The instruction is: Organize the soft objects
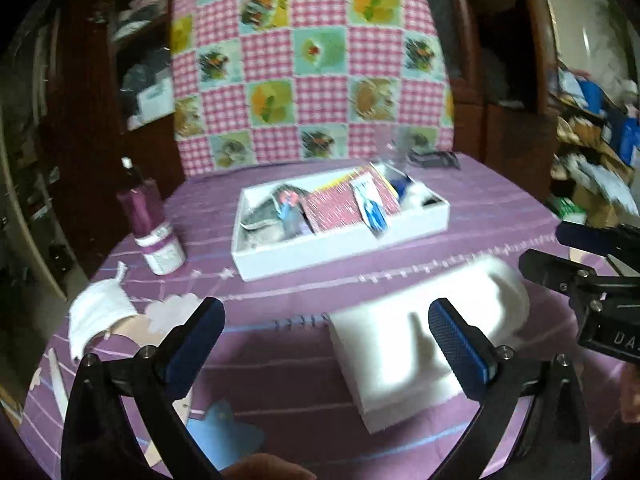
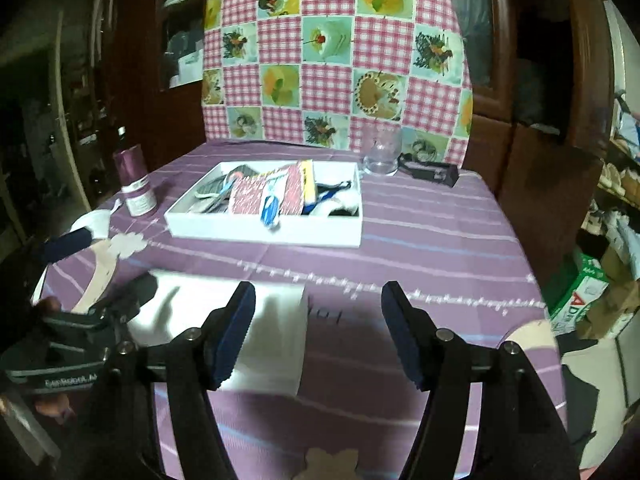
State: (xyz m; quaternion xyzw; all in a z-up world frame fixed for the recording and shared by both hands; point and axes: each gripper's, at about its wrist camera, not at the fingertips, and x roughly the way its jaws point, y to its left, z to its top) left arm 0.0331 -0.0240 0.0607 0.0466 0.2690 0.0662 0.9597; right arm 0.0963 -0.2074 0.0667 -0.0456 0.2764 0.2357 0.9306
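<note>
A white foam block [image 1: 424,332] lies on the purple tablecloth [image 1: 280,280] near the front; it also shows in the right wrist view [image 2: 272,332]. My left gripper [image 1: 326,322] is open just above and left of the block, its right finger in front of it. My right gripper [image 2: 318,320] is open and empty, its left finger over the block's right part. A white tray [image 1: 340,244] behind holds several soft items, such as a red patterned cloth [image 1: 348,204]; it also shows in the right wrist view [image 2: 264,232]. A white cloth [image 1: 96,312] lies at the left.
A purple and white bottle [image 1: 154,228] stands left of the tray. A clear glass [image 2: 380,152] and a black case [image 2: 432,170] sit at the table's back. A checked cloth [image 1: 312,60] hangs behind. Cardboard boxes [image 2: 588,292] are off the right edge.
</note>
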